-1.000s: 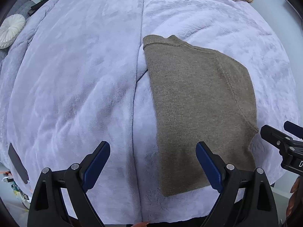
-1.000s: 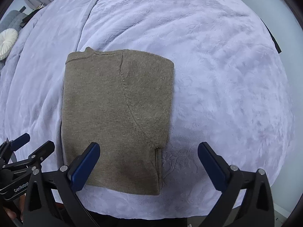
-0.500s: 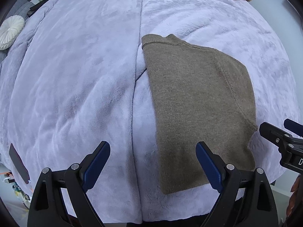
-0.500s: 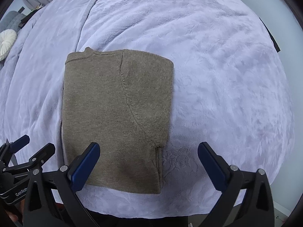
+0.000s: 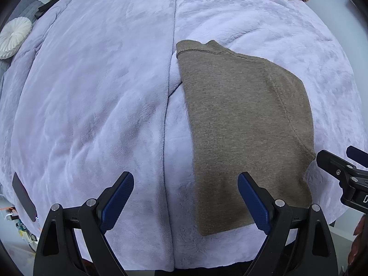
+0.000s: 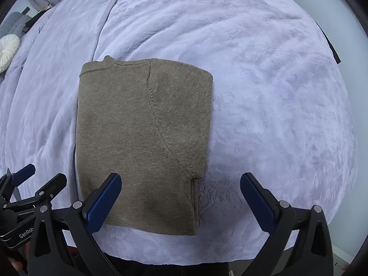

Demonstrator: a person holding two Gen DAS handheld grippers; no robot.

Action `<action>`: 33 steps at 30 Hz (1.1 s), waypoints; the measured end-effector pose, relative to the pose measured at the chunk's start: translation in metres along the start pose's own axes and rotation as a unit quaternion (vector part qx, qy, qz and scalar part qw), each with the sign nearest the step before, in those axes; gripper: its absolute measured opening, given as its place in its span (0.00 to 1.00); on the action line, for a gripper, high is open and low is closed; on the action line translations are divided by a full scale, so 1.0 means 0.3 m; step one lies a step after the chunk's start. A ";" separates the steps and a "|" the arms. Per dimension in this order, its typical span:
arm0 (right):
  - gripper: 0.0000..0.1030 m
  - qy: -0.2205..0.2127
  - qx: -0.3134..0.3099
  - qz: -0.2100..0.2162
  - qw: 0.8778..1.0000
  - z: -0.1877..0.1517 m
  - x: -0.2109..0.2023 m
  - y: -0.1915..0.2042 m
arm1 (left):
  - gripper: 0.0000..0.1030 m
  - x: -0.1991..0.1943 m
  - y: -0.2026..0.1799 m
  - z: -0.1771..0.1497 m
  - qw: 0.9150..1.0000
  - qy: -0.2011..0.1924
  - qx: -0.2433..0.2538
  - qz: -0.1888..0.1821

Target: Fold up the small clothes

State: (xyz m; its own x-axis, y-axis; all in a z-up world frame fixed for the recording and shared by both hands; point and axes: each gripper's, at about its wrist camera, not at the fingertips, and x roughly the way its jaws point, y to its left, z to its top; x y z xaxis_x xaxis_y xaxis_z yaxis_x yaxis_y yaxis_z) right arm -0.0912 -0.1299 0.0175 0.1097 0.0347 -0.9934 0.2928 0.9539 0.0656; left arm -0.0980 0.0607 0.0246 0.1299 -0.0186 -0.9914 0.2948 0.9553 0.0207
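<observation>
A: Fingers first: the left gripper (image 5: 186,195) and the right gripper (image 6: 180,197) both stand spread wide, grasping nothing, poised above the bed (image 6: 276,92).

B: And the garment?

A: The brown sweater (image 6: 142,138) lies flat, already folded narrow, collar at 12 o'clock, hem at 6, nearest the fingers.

B: Next fold?

A: Likely hem to collar. Pinch both hem corners through every layer, lift evenly, and lay edges square so nothing skews.
</observation>
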 end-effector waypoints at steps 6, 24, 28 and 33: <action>1.00 0.002 -0.002 -0.001 1.000 0.003 0.002 0.000 | 0.90 0.001 0.004 0.002 1.000 0.000 0.002 0.000; 1.00 0.004 -0.006 -0.002 1.000 0.001 0.004 0.011 | 0.90 0.001 0.008 0.000 1.000 0.000 0.001 0.002; 1.00 0.005 -0.008 -0.001 1.000 -0.003 0.004 0.014 | 0.90 0.003 0.009 -0.004 1.000 0.000 -0.002 0.006; 1.00 0.007 -0.010 -0.001 1.000 -0.007 0.009 0.016 | 0.90 0.002 0.012 -0.005 1.000 0.000 -0.008 0.005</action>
State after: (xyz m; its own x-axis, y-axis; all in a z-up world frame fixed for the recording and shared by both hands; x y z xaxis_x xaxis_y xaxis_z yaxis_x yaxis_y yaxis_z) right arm -0.0914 -0.1247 0.0149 0.0947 0.0366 -0.9948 0.2731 0.9600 0.0613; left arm -0.0981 0.0646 0.0239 0.1327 -0.0090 -0.9911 0.2786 0.9600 0.0285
